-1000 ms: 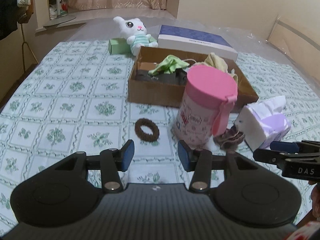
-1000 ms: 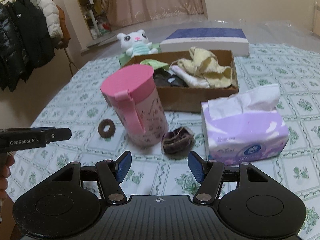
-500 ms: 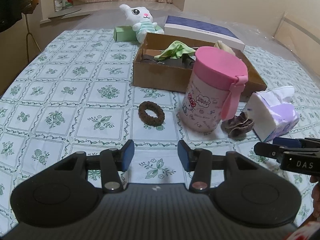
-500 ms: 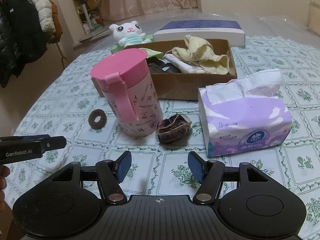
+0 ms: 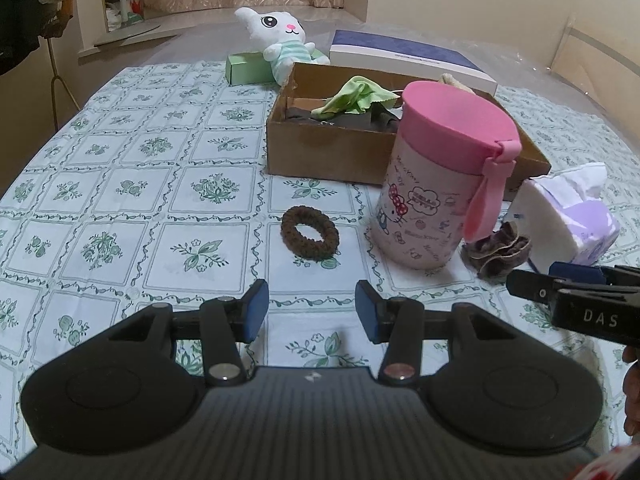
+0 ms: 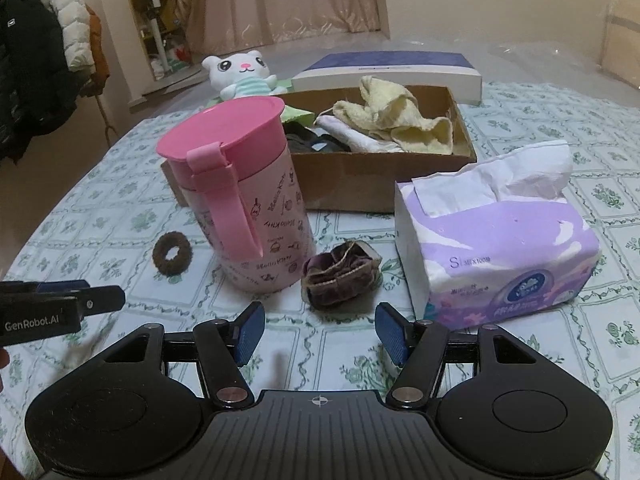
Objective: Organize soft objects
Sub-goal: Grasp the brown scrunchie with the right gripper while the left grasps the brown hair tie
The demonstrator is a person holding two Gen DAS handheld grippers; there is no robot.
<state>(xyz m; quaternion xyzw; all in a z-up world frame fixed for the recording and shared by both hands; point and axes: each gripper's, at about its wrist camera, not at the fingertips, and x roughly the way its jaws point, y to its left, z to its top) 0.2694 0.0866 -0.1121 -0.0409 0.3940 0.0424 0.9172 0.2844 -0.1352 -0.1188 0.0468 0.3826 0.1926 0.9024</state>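
cardboard box (image 6: 384, 176) holding cloths (image 6: 394, 122), closed pink canister (image 6: 244, 196)

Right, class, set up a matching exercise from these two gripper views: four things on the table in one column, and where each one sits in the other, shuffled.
Things:
1. Yellow towel
2. Brown hair tie
3. Plush rabbit
4. Tissue pack

Places:
A. On the tablecloth, left of the pink cup
B. Behind the cardboard box
C. Inside the cardboard box
D. In front of the box, right of the cup

Pairs: 1-C, 2-A, 3-B, 4-D
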